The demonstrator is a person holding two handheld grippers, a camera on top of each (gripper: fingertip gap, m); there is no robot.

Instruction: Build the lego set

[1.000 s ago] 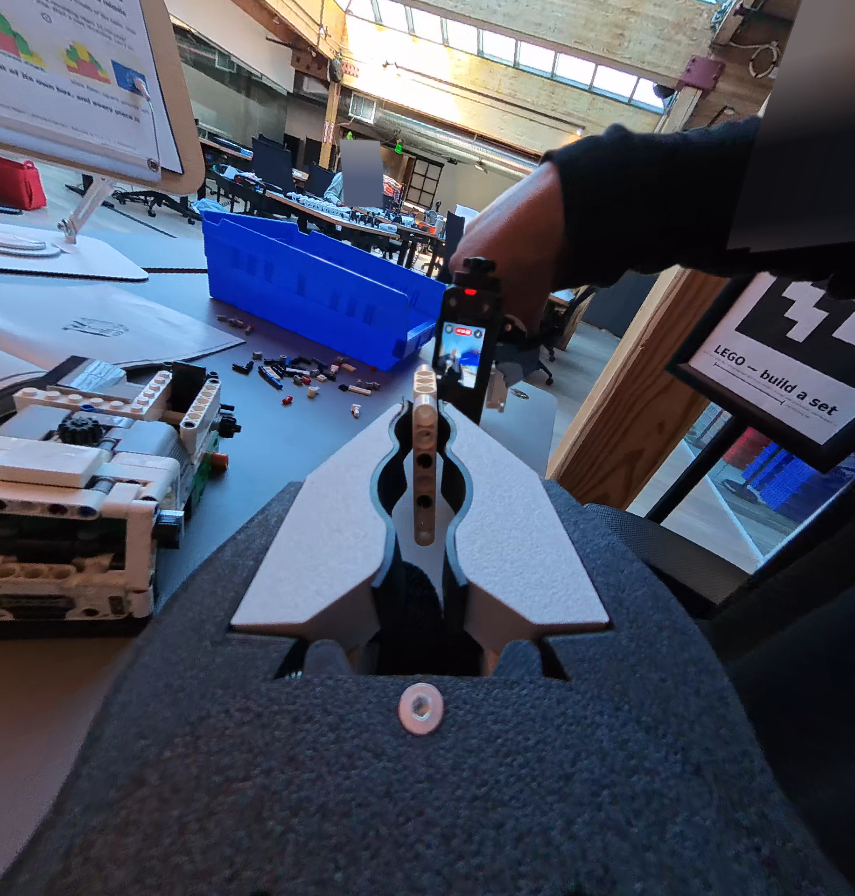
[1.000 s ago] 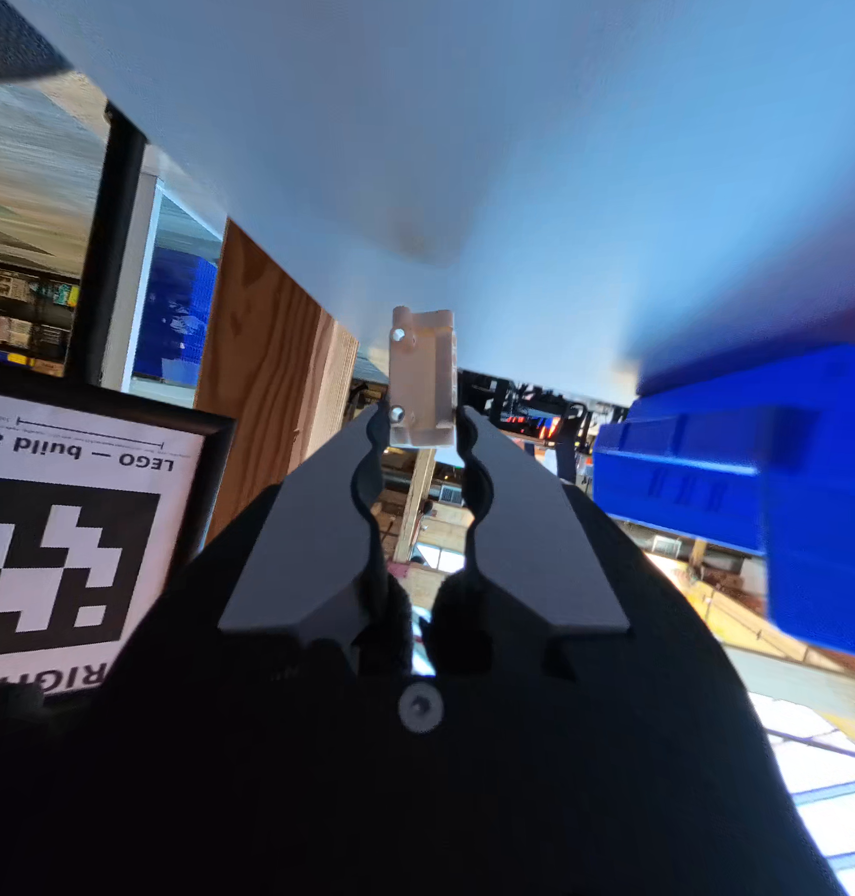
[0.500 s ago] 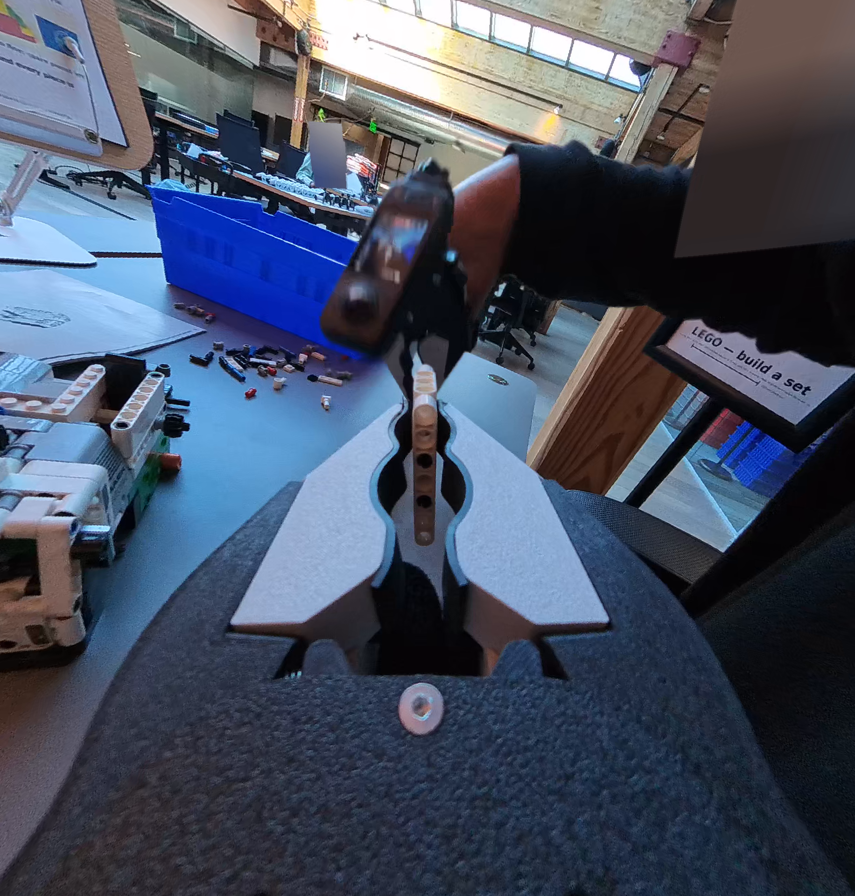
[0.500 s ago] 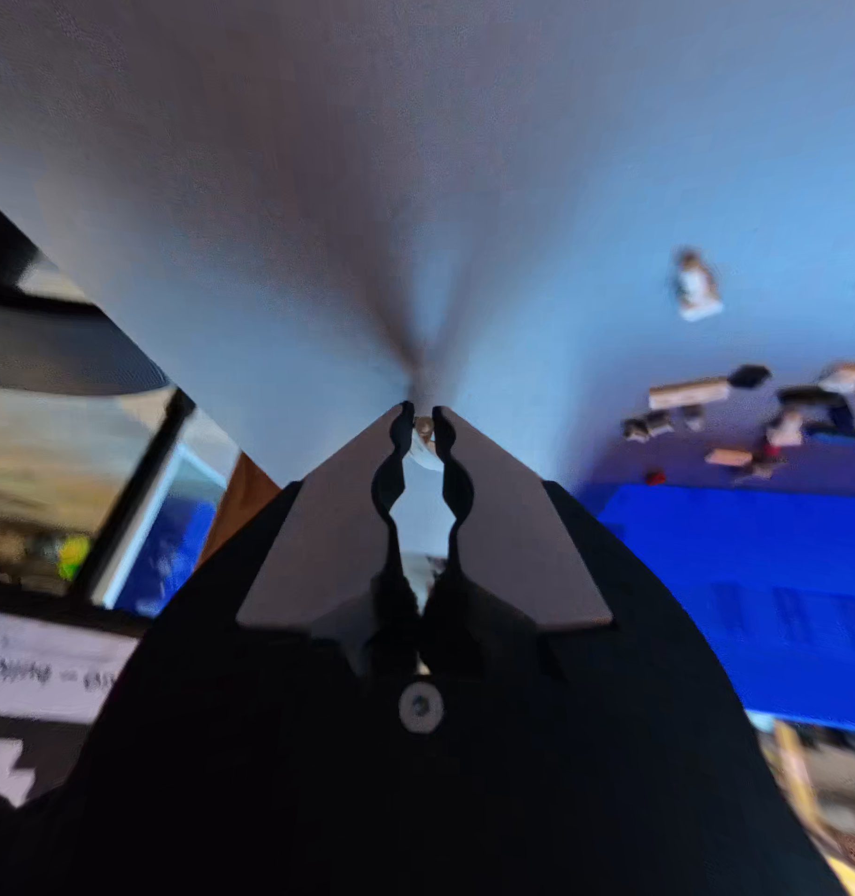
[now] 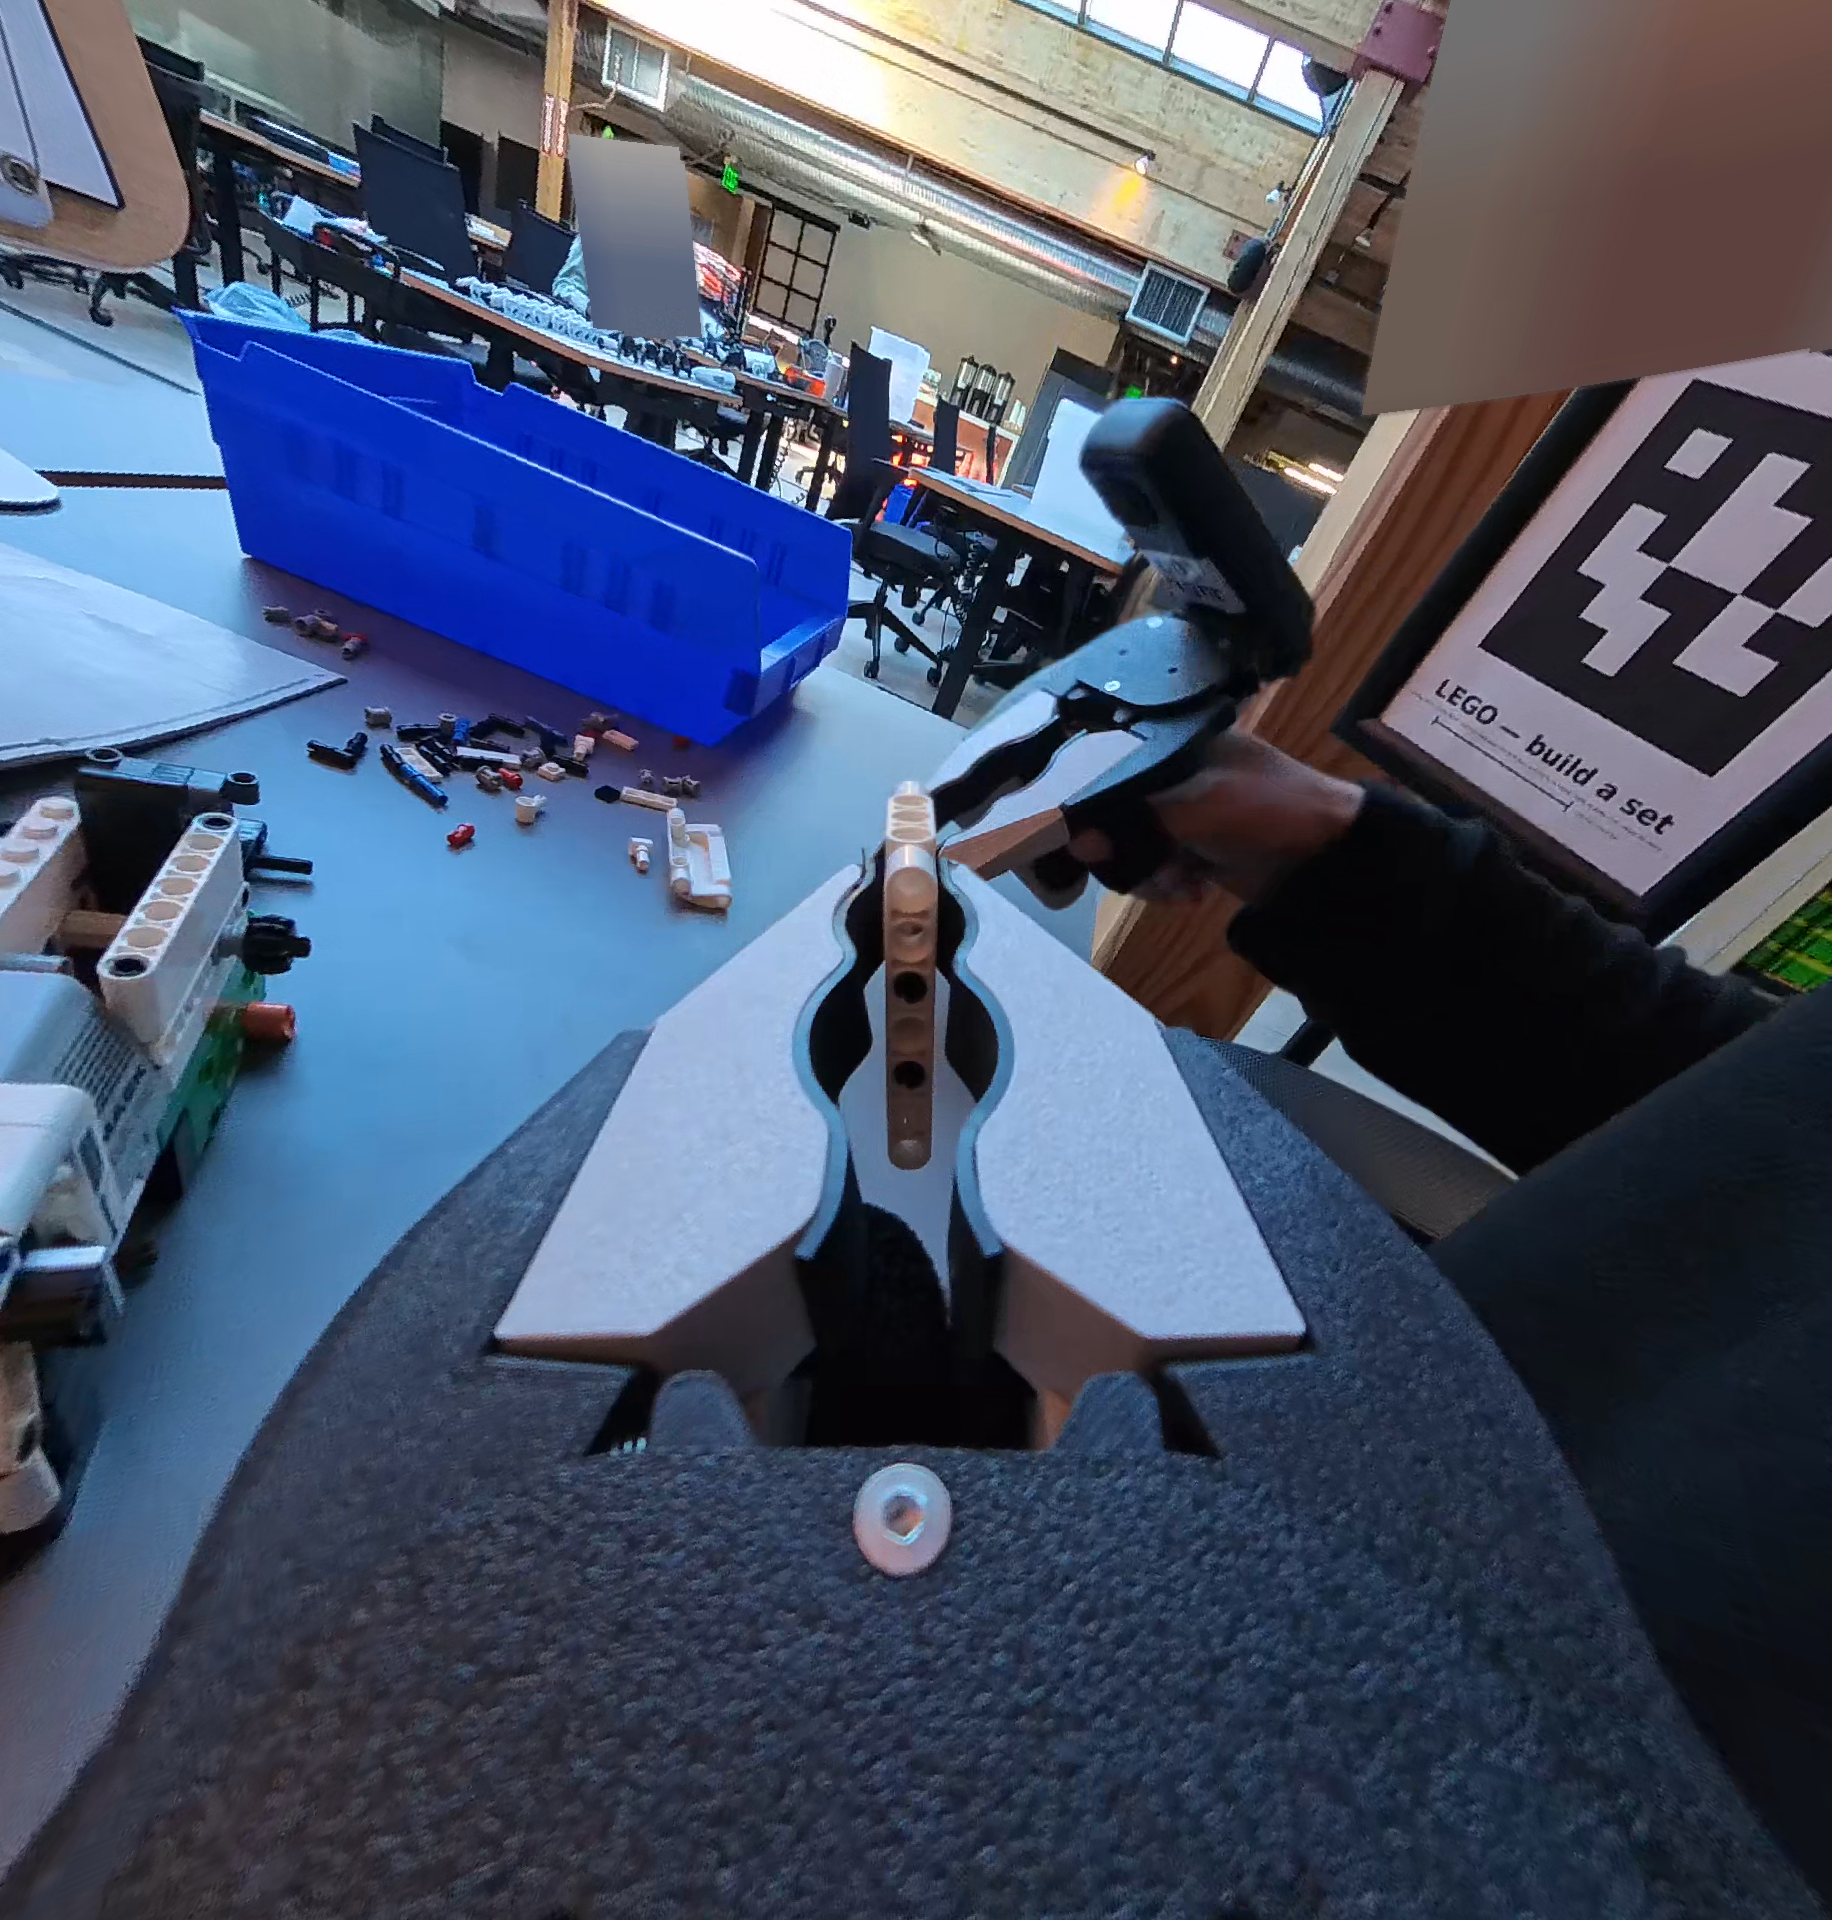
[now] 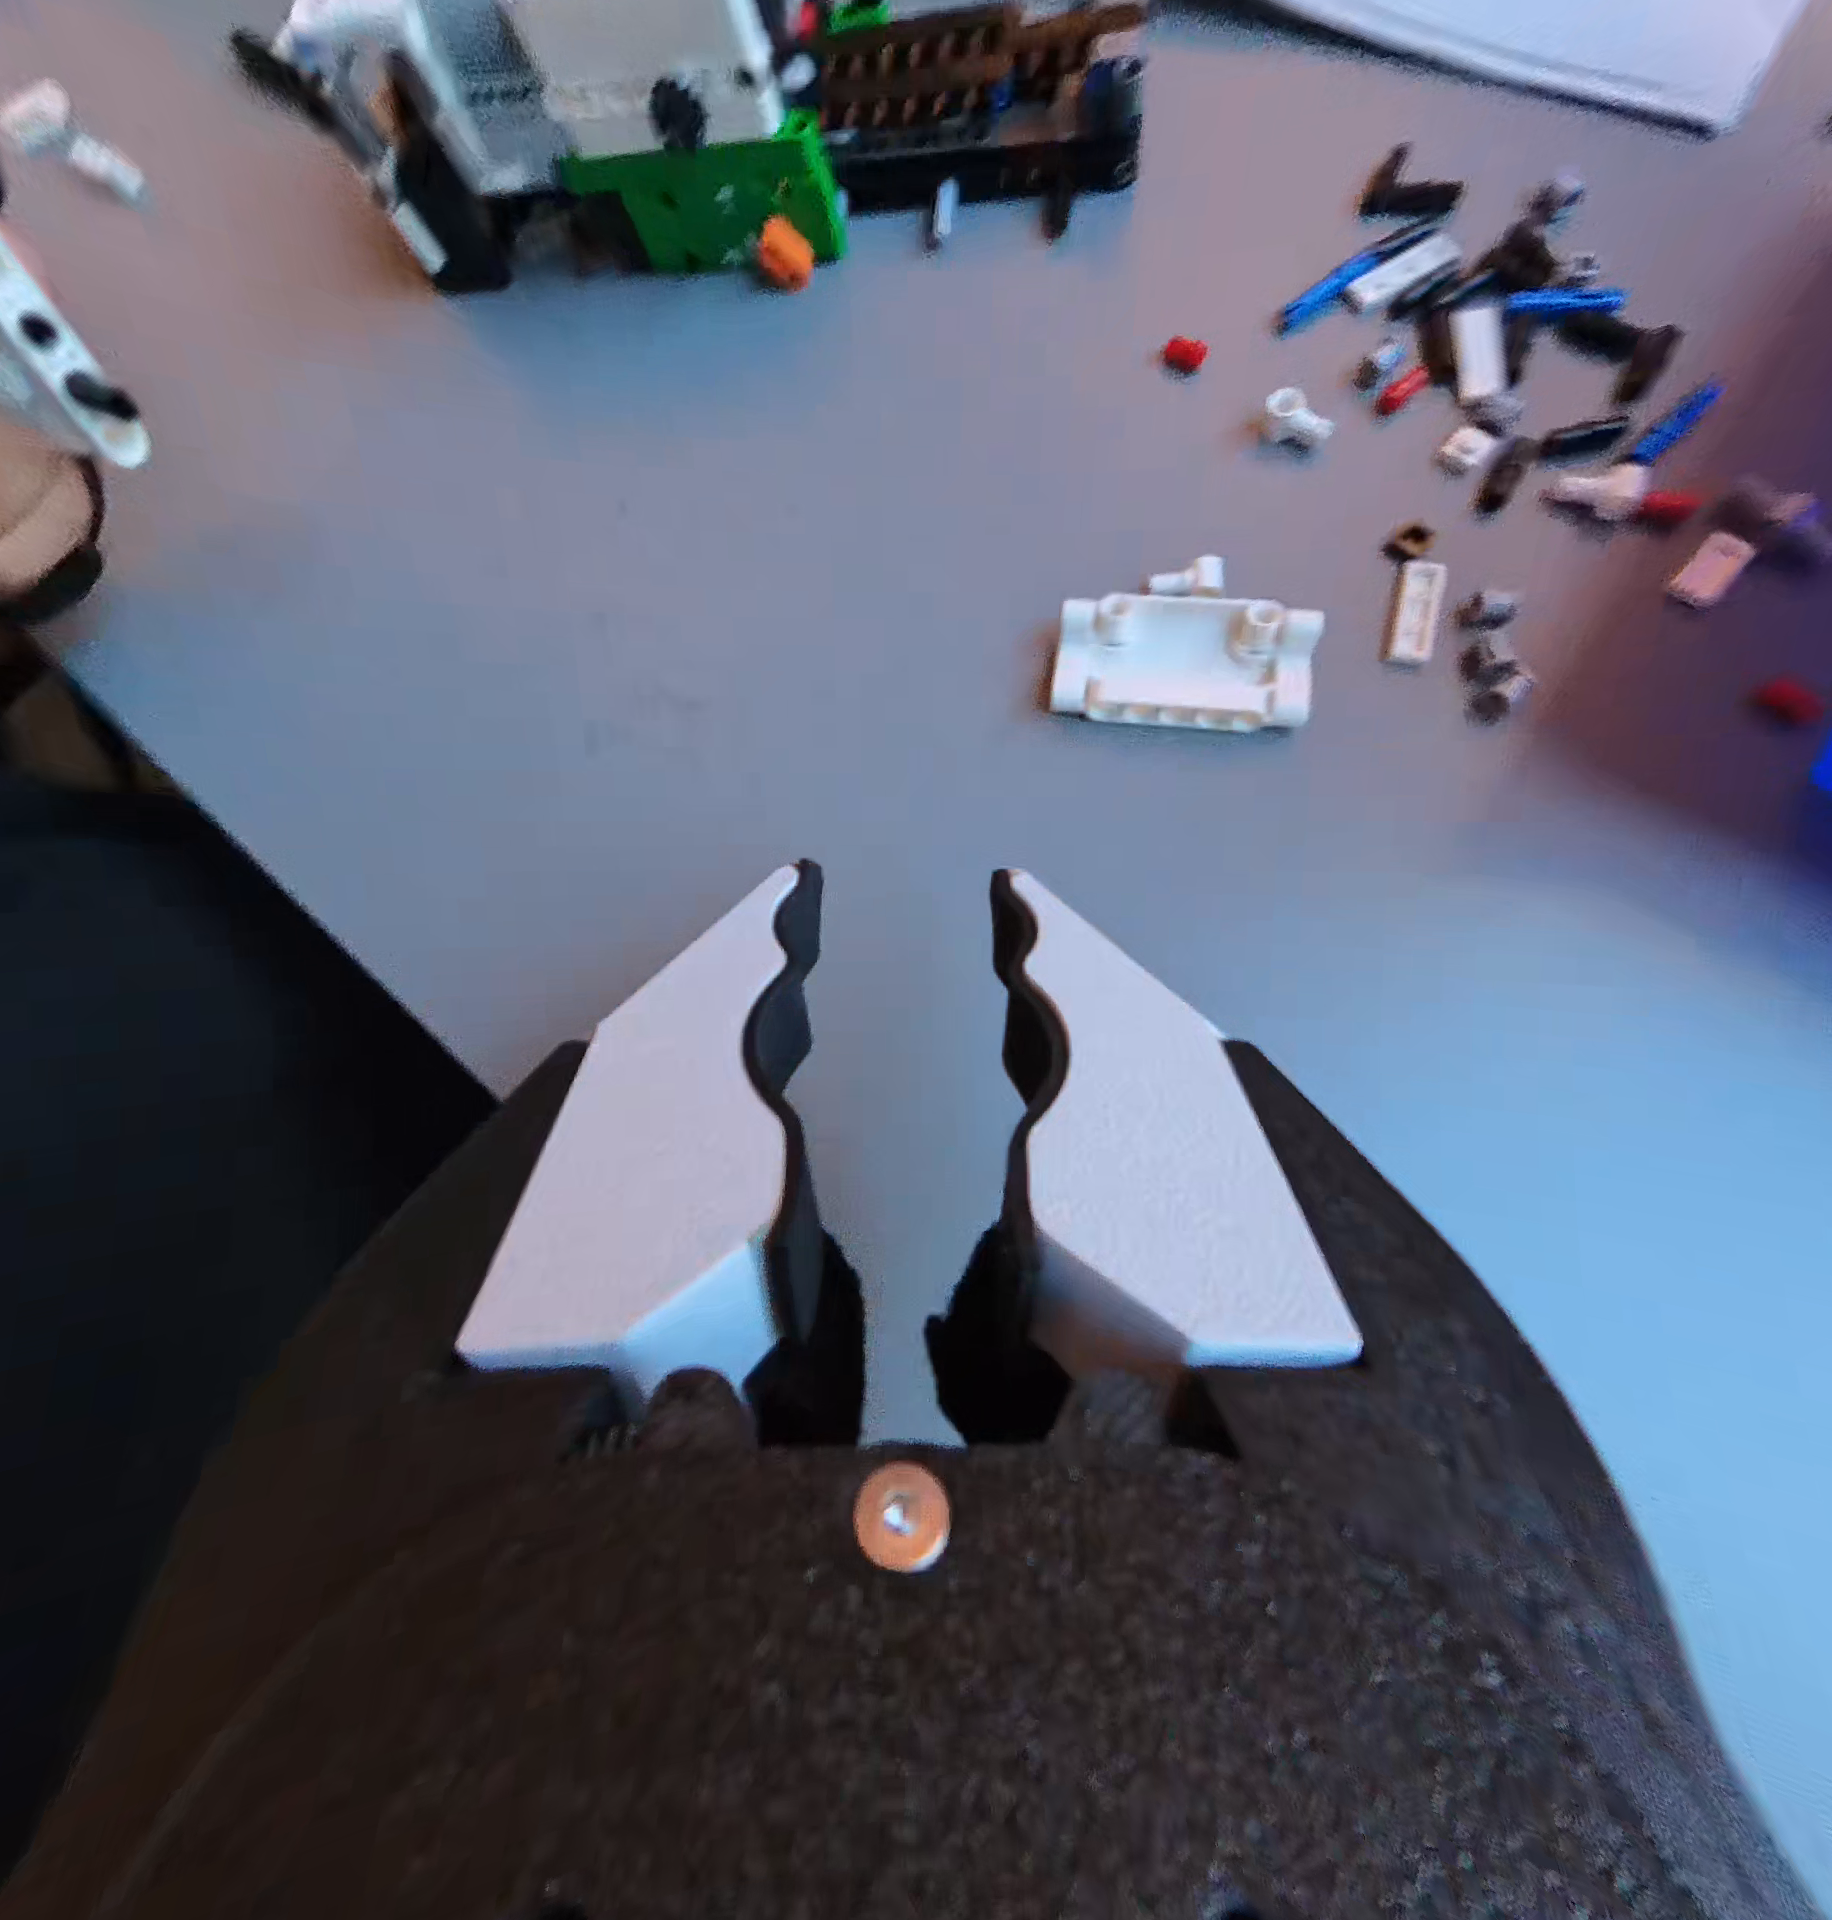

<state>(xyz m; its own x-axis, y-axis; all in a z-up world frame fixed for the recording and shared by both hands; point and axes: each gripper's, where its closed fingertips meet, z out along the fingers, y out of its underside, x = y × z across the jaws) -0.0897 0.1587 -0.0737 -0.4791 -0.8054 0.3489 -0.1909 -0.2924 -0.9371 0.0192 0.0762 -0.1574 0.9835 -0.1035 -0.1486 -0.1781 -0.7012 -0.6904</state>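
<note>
My left gripper (image 5: 907, 883) is shut on a white beam with holes (image 5: 910, 997) and holds it upright above the table's near edge. The beam's end also shows at the left edge of the right wrist view (image 6: 29, 343). My right gripper (image 6: 904, 883) is open and empty above the grey table (image 6: 579, 623). It also shows in the left wrist view (image 5: 948, 821), just right of the beam's top. A white panel piece (image 6: 1182, 665) lies flat on the table ahead and to the right of it. The partly built white and green truck (image 6: 683, 114) stands farther off (image 5: 81, 997).
Several small loose pieces (image 6: 1514, 364) lie scattered in front of a blue bin (image 5: 517, 540). A paper sheet (image 5: 112, 665) lies at the far left. A framed black-and-white marker sign (image 5: 1660, 623) stands at the right, off the table edge. One gripper's finger ends stand about 15 centimetres off the other's.
My right gripper held the white panel piece, swung over toward the table and opened. The panel now lies on the table. My left gripper still holds the beam.
</note>
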